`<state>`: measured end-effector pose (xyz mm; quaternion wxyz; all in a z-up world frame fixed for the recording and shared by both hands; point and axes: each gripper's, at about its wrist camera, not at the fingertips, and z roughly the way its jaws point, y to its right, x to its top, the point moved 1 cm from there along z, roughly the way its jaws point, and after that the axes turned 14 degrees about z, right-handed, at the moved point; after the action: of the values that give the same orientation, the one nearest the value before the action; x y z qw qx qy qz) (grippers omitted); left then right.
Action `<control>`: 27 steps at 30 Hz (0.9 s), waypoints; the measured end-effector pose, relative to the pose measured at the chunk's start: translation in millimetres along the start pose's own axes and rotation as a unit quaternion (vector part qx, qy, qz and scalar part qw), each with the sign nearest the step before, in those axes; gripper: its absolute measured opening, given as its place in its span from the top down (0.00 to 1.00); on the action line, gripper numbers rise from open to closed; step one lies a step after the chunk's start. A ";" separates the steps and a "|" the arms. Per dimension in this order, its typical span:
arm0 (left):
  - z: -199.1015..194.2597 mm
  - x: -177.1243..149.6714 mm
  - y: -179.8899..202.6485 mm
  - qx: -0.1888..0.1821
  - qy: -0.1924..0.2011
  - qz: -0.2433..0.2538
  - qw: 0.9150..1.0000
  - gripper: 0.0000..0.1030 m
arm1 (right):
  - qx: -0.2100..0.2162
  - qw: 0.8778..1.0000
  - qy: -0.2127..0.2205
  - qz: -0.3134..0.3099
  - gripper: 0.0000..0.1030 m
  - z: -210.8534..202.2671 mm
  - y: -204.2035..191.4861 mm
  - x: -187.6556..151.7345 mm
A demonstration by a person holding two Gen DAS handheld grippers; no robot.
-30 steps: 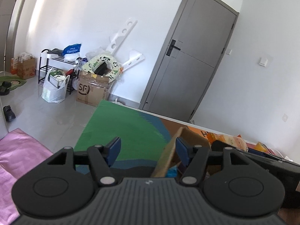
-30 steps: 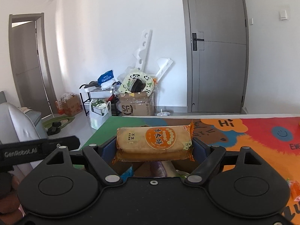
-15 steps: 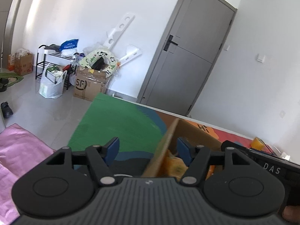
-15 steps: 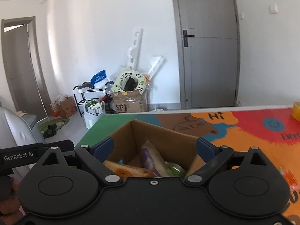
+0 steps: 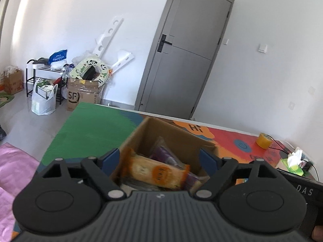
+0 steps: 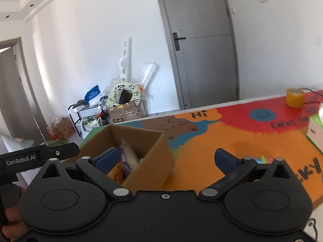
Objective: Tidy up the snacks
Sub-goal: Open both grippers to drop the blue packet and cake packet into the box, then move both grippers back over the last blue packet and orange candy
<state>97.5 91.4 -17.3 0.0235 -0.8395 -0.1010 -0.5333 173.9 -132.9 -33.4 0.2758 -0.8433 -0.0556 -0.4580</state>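
Note:
An open cardboard box stands on the colourful table mat. Inside it an orange-labelled snack pack lies across the top of a purple pack and other wrappers. My left gripper straddles the box's near end; its jaws are opening and the blue pads stand clear of the cardboard. In the right wrist view the box sits to the left. My right gripper has its jaws opening wide over the box's right corner and the mat, holding nothing. A loose colourful wrapper lies behind its right finger.
A yellow tape roll and a green tissue box stand at the mat's right end, with cables beyond. The table's far edge drops to the floor. Boxes, bags and a rack stand by the wall beside a grey door.
The right gripper let go of the orange-labelled pack, which now lies in the box, and swung right with jaws spread. The left gripper widened and moved over the box.

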 end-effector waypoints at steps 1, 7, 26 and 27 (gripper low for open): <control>-1.0 -0.2 4.7 -0.004 0.001 0.002 1.000 0.16 | -0.002 1.000 0.002 0.004 0.00 -3.1 4.5 0.4; -5.8 -1.4 31.5 -0.020 0.004 0.022 1.000 0.11 | -0.015 1.000 0.012 0.021 0.00 -21.6 28.2 -0.7; -7.1 -6.1 109.2 -0.074 0.002 0.068 0.995 0.09 | -0.063 0.995 0.037 0.069 0.00 -74.2 105.5 -6.5; -6.1 -6.1 113.0 -0.077 0.002 0.072 0.994 0.09 | -0.065 0.995 0.037 0.071 0.00 -76.4 109.7 -6.7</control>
<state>111.6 -20.9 -12.4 -0.0028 -0.8428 0.0007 -0.5383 151.4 -263.6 -51.5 0.2544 -0.8435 0.0443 -0.4710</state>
